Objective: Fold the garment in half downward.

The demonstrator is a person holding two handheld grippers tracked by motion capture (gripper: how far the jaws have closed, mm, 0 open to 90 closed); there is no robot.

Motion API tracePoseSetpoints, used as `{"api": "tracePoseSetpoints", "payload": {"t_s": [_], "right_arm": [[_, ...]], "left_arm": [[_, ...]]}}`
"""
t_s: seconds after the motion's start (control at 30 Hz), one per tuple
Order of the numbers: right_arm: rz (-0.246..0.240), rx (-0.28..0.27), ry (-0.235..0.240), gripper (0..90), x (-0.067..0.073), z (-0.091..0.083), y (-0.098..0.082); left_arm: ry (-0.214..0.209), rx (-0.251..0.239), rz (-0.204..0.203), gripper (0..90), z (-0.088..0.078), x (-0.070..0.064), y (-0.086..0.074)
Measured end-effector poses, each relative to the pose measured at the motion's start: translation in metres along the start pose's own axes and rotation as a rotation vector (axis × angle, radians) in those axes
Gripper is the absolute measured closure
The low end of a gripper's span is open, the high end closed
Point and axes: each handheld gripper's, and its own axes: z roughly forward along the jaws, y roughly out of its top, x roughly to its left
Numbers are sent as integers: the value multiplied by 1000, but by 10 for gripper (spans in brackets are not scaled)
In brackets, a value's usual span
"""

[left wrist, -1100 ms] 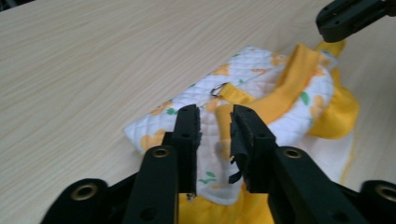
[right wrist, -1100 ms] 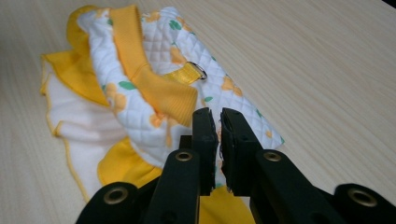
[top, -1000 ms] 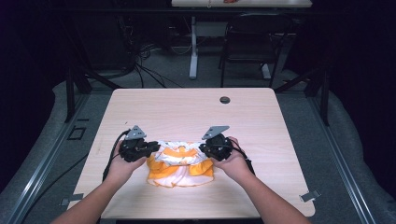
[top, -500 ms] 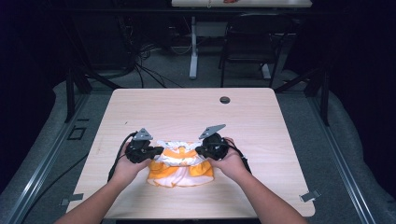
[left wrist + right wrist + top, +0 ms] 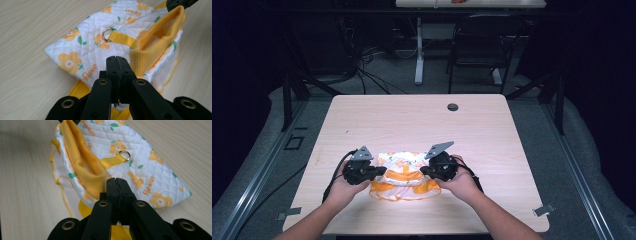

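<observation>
- Near the worktop point(image 5: 512, 140) edge at 6 o'clock, a quilted floral garment point(image 5: 404, 172) is being pinched.
- Left hand-held gripper point(image 5: 382, 171) is being clamped at 9 o'clock, right hand-held gripper point(image 5: 424, 171) at 3 o'clock; long axis between them.

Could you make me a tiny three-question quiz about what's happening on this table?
1. True or false: both pairs of fingers are shut on the floral garment.
2. Which colour is the ribbed band? A yellow, B blue, C grey.
3. What metal part sits at the end of the yellow strap?

Key: 1 true: the left gripper and the right gripper each pinch an edge of it. 2 A. 3 A small metal ring.
</observation>
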Motion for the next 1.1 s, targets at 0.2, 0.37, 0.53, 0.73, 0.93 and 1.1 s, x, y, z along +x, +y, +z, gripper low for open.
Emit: {"api": "tracePoseSetpoints", "payload": {"t_s": [0.2,0.37,0.53,0.73,0.93,1.1], "right_arm": [[-29,17,17,893,10,-3,-5],[-33,36,28,893,17,-1,-15],[-32,59,33,893,21,4,-26],[-15,82,35,893,21,9,-39],[6,88,28,893,19,11,-45],[15,69,31,893,19,6,-43]], "left_arm": [[-25,6,13,894,-3,-9,-4],[-33,27,36,894,1,-16,-10],[-40,46,43,893,5,-21,-22],[-29,64,48,882,10,-21,-32],[-31,51,36,878,12,-21,-39],[-30,49,36,874,10,-21,-37]]}}
